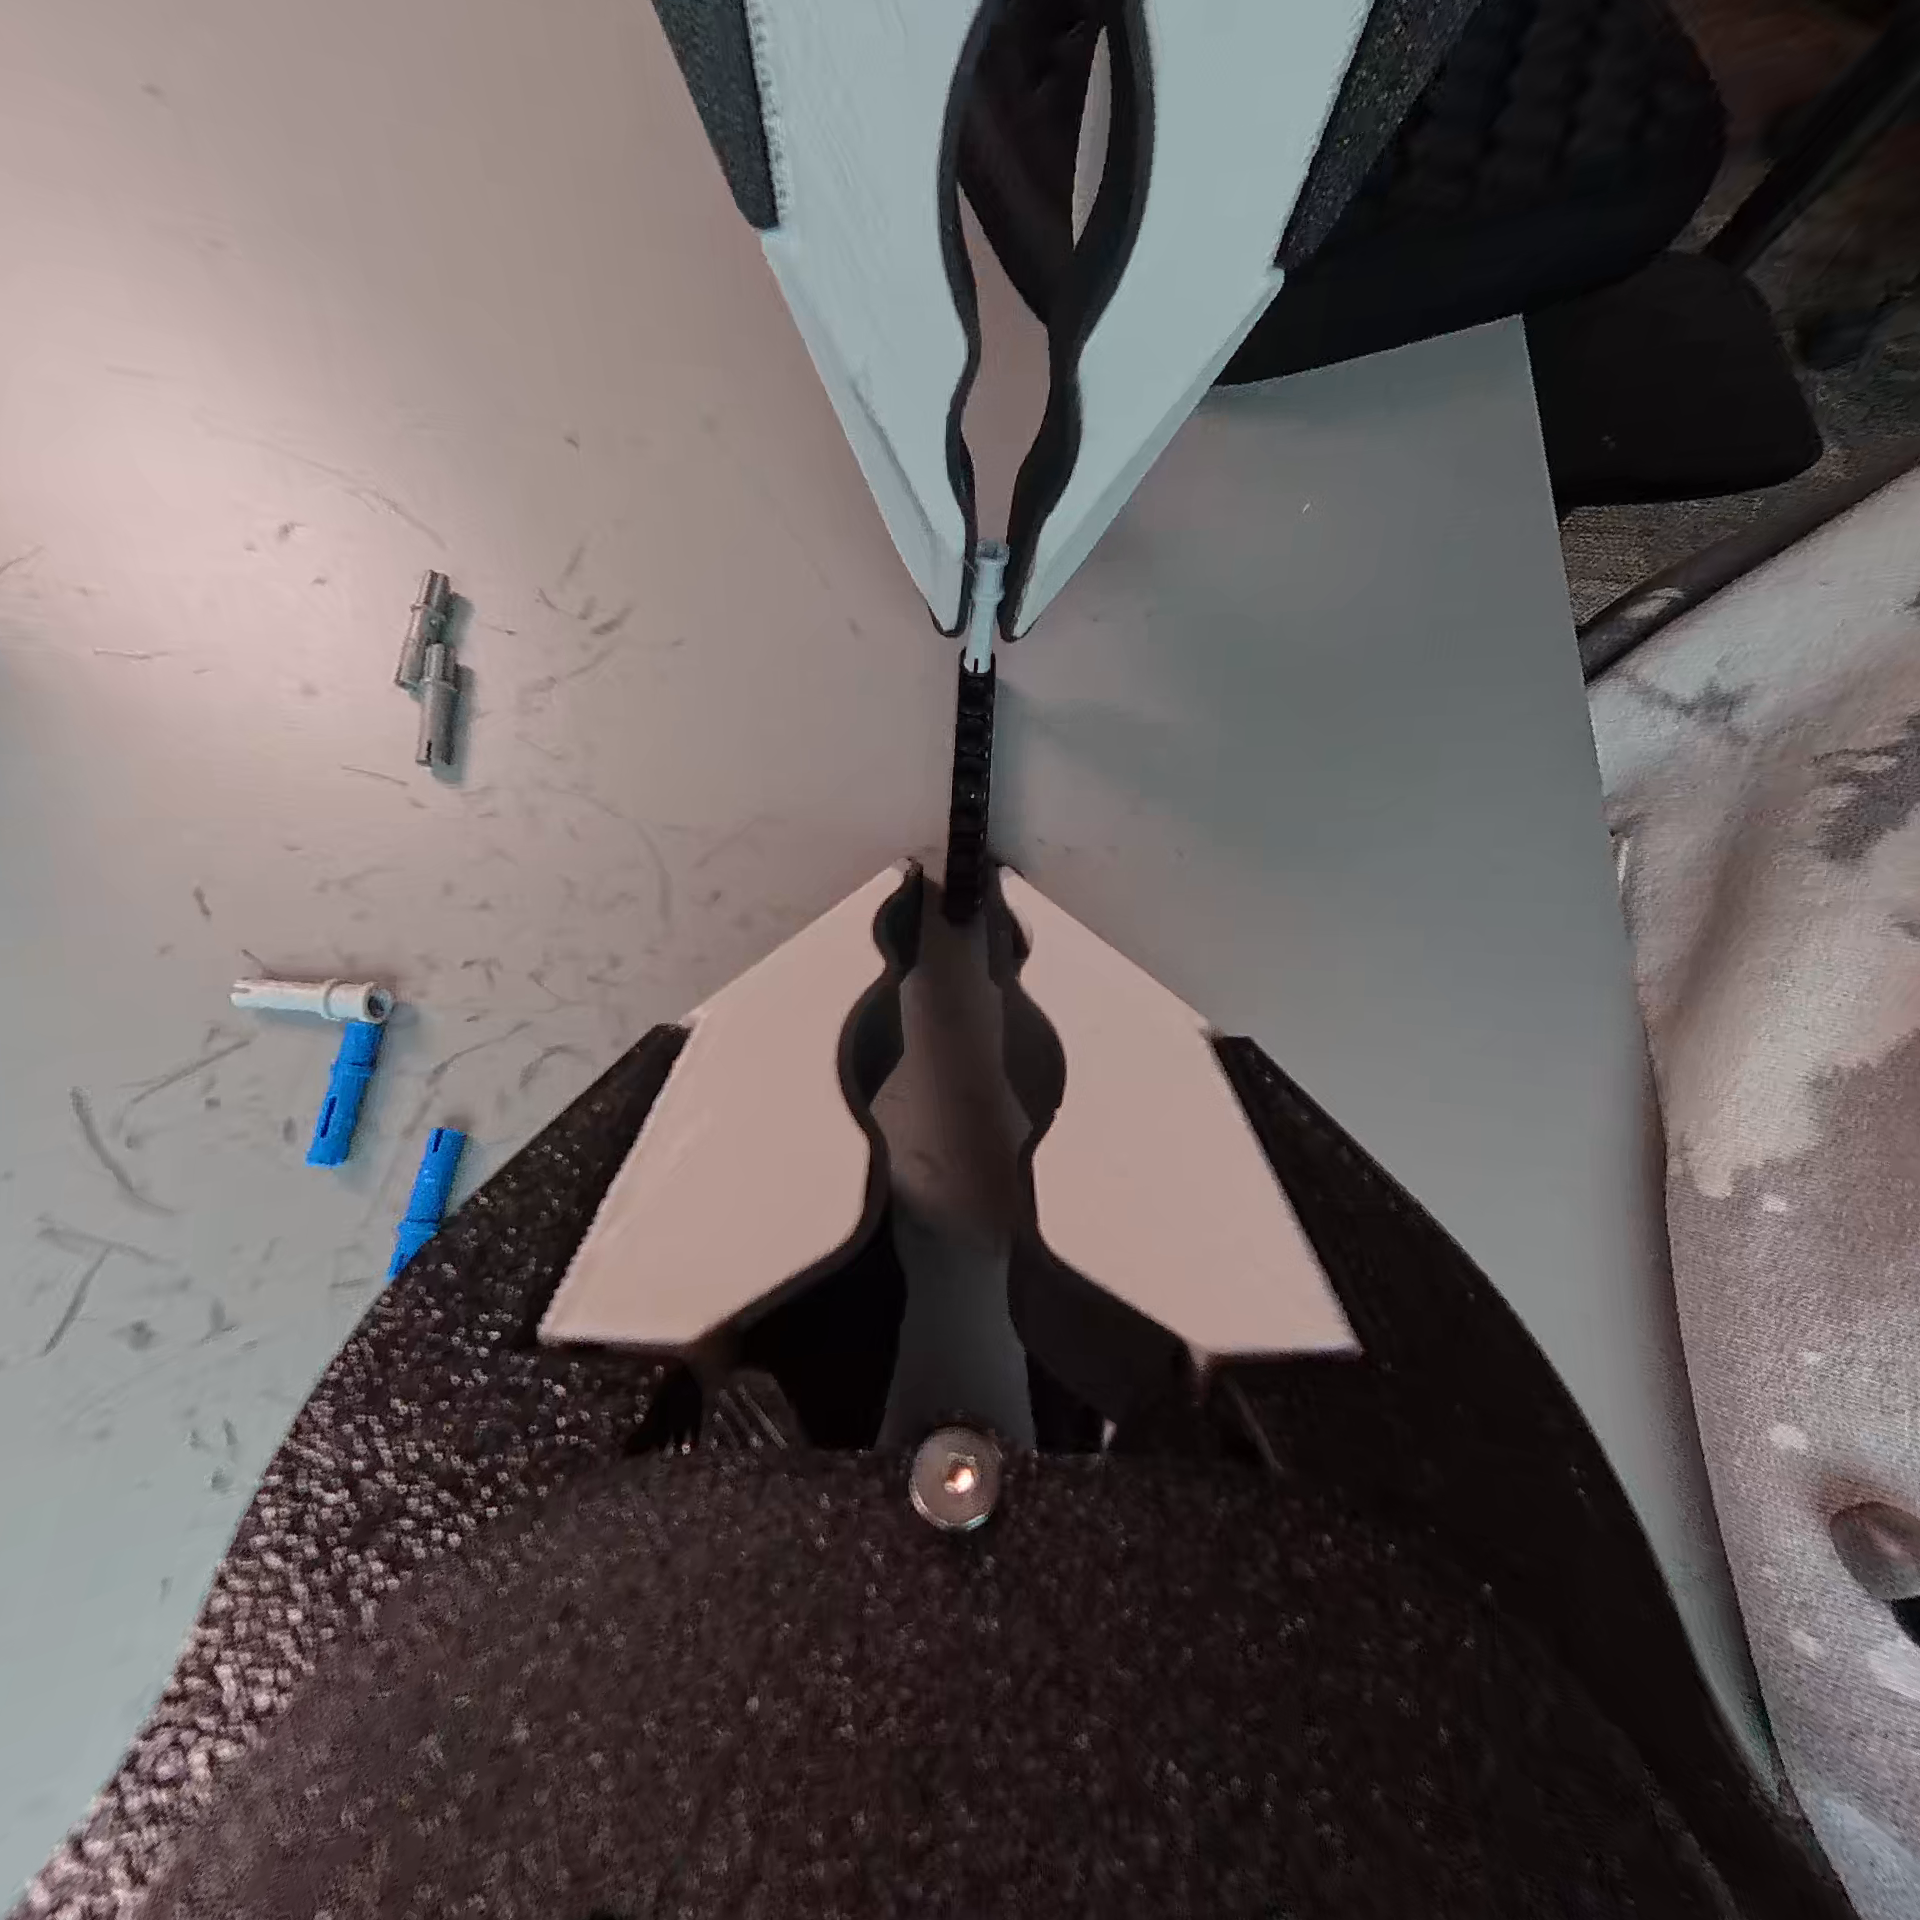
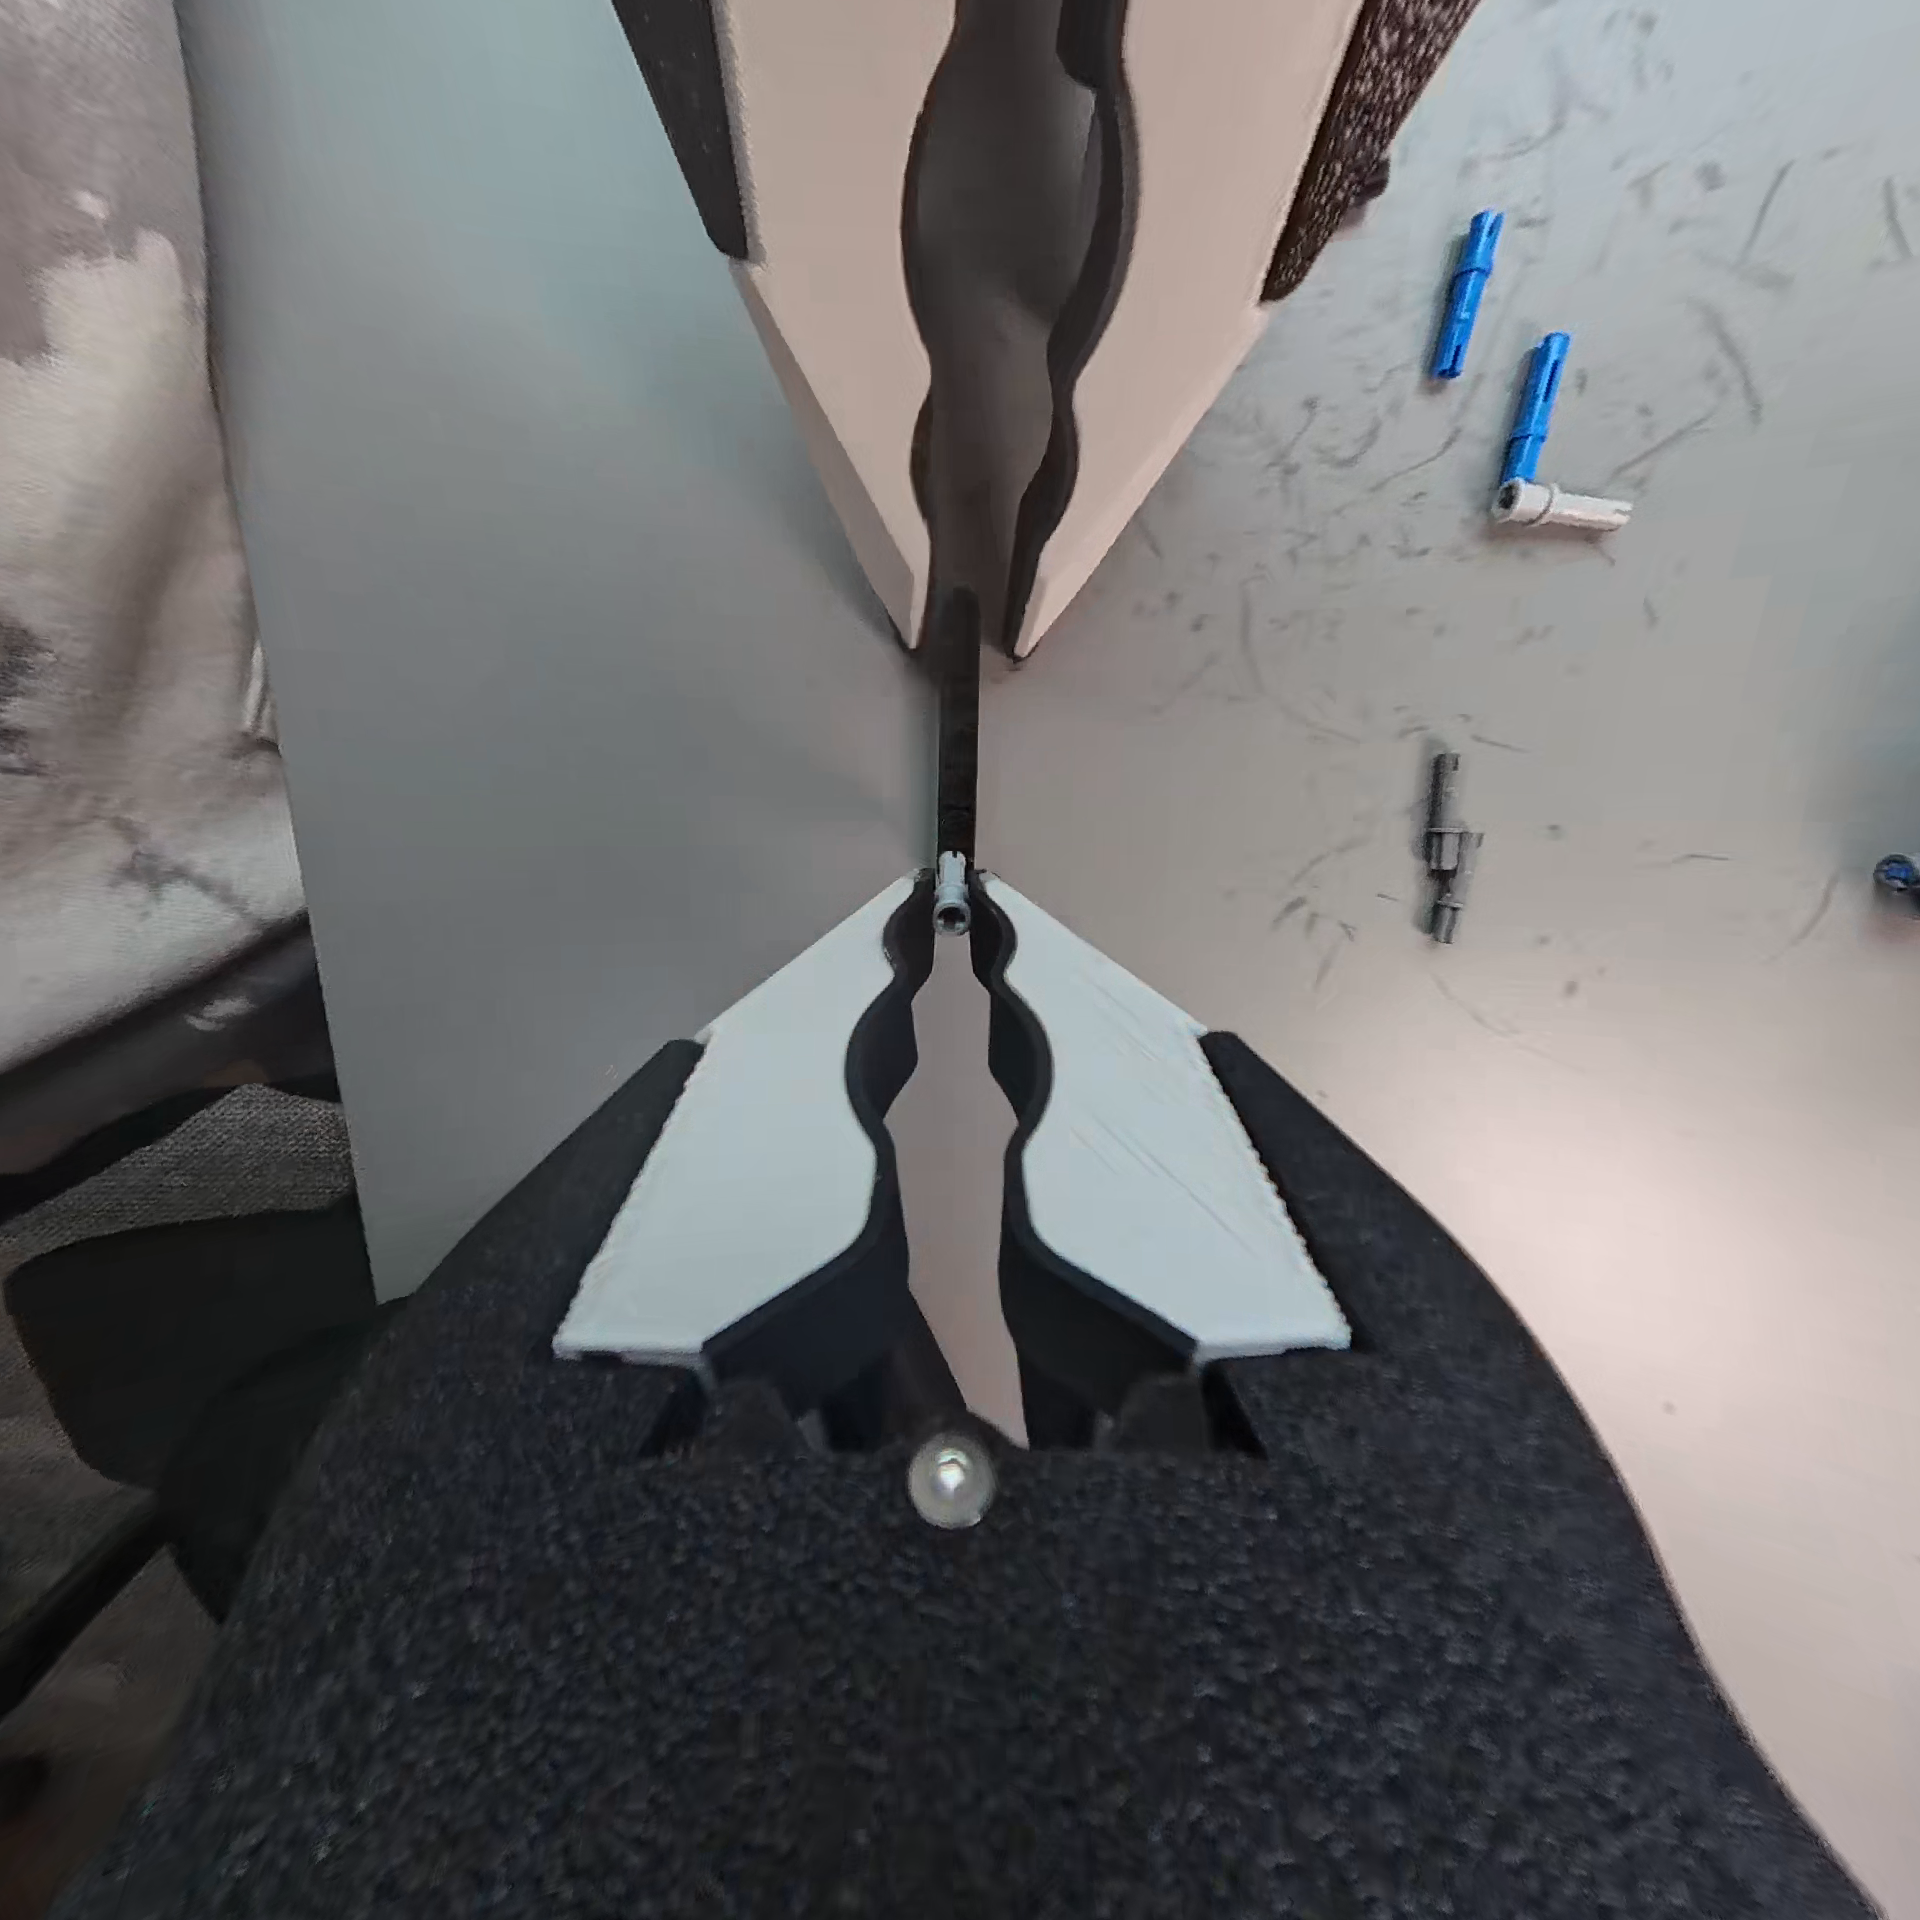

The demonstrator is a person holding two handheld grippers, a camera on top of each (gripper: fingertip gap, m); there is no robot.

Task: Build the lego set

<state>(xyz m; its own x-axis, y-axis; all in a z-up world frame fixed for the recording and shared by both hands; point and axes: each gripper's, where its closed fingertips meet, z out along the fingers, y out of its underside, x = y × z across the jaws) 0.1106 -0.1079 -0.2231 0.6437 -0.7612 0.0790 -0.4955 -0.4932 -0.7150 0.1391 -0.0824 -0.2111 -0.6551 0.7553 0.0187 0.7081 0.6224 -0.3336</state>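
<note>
- The left tongs (image 1: 956, 883) are closed on the near end of a black beam (image 1: 971, 769), a thin, toothed strip seen edge-on and held above the surface (image 1: 260, 312).
- The right tongs (image 2: 951, 894) face them tip to tip and are closed on a pale grey pin (image 2: 950, 899).
- The front end of that pin meets the far end of the beam; whether it sits in a hole cannot be told.
- In the left wrist view the right tongs (image 1: 977, 613) come down from the top edge, with the pin (image 1: 987, 603) between their tips.
- In the right wrist view the left tongs (image 2: 961, 634) come down from the top, gripping the beam (image 2: 956, 748).
- Loose on the scuffed grey surface lie two dark grey pins (image 1: 431, 665) end to end.
- Nearer lie a white pin (image 1: 312, 1000) touching a blue pin (image 1: 345, 1096), and a second blue pin (image 1: 426, 1195) just beside them.
- A small blue-and-black part (image 2: 1899, 873) shows at the right edge of the right wrist view.
</note>
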